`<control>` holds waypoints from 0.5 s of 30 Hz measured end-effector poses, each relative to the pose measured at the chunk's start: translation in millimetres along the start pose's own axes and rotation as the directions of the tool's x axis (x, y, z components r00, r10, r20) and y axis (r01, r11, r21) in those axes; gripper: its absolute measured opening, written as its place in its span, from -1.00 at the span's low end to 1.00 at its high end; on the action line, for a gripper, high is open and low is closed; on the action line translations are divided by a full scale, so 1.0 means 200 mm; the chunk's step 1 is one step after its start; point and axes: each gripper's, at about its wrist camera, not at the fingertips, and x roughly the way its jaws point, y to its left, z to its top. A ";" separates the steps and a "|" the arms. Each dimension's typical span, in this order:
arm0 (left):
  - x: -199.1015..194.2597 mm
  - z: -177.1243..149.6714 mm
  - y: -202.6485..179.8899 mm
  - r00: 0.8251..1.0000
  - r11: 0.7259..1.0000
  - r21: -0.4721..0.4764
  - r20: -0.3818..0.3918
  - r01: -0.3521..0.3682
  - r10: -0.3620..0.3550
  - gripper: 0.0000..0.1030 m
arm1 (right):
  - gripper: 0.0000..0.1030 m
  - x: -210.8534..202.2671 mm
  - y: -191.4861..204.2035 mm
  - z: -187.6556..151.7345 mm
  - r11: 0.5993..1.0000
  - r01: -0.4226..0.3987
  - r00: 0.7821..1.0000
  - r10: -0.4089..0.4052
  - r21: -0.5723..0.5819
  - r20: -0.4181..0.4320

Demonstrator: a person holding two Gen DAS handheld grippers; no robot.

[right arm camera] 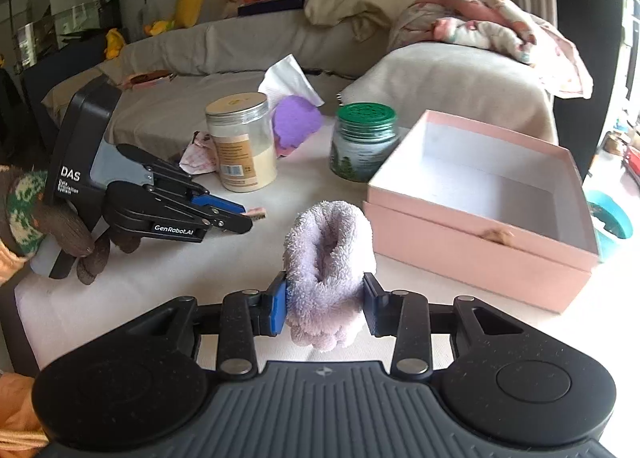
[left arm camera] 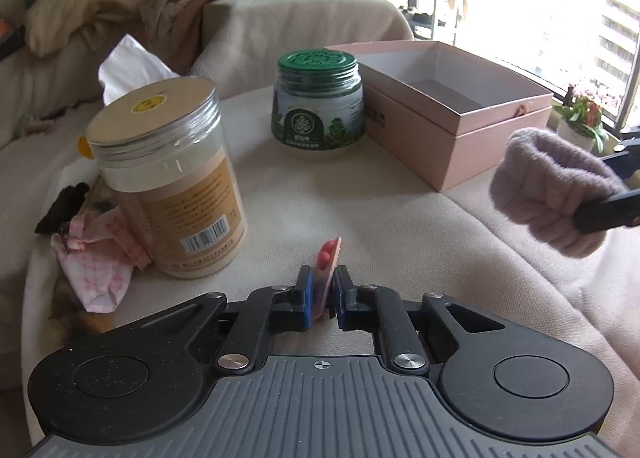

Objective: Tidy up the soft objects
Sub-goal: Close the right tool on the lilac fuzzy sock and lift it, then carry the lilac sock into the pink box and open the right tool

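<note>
Fluffy lilac sock (right arm camera: pixel 326 278) clamped in right tongs (right arm camera: pixel 325 304), held above the cloth-covered worktop (left arm camera: pixel 360 218), near the open pink box (right arm camera: pixel 480 194). Left tongs (left arm camera: pixel 322 290) closed on a small pink-and-red flat item (left arm camera: pixel 329 258) — type unclear. Tan jar (left arm camera: pixel 168 178) and green-lidded jar (left arm camera: pixel 318 106) stand behind — apart.
</note>
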 end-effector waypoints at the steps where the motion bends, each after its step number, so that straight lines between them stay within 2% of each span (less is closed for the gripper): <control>1: -0.01 -0.01 -0.02 1.000 1.000 0.008 0.004 -0.001 0.001 -0.74 | -0.29 -0.02 -0.01 -0.01 1.000 0.007 1.000 -0.007 0.005 0.002; 7: -0.12 -0.03 -0.18 0.998 0.996 0.065 0.030 0.055 -0.057 -0.76 | -0.29 -0.17 -0.07 -0.10 0.998 0.061 0.998 -0.062 0.024 0.027; 11: -0.22 0.02 -0.31 0.992 0.990 0.098 0.068 0.100 -0.107 -0.76 | -0.29 -0.28 -0.14 -0.14 0.994 0.105 0.993 -0.106 0.042 0.047; 13: -0.28 0.07 -0.37 0.983 0.984 0.104 0.104 0.142 -0.152 -0.76 | -0.30 -0.33 -0.17 -0.14 0.991 0.121 0.990 -0.124 0.048 0.062; 15: -0.32 0.17 -0.40 0.966 0.977 0.089 0.158 0.192 -0.204 -0.76 | -0.30 -0.38 -0.20 -0.13 0.989 0.137 0.986 -0.141 0.056 0.092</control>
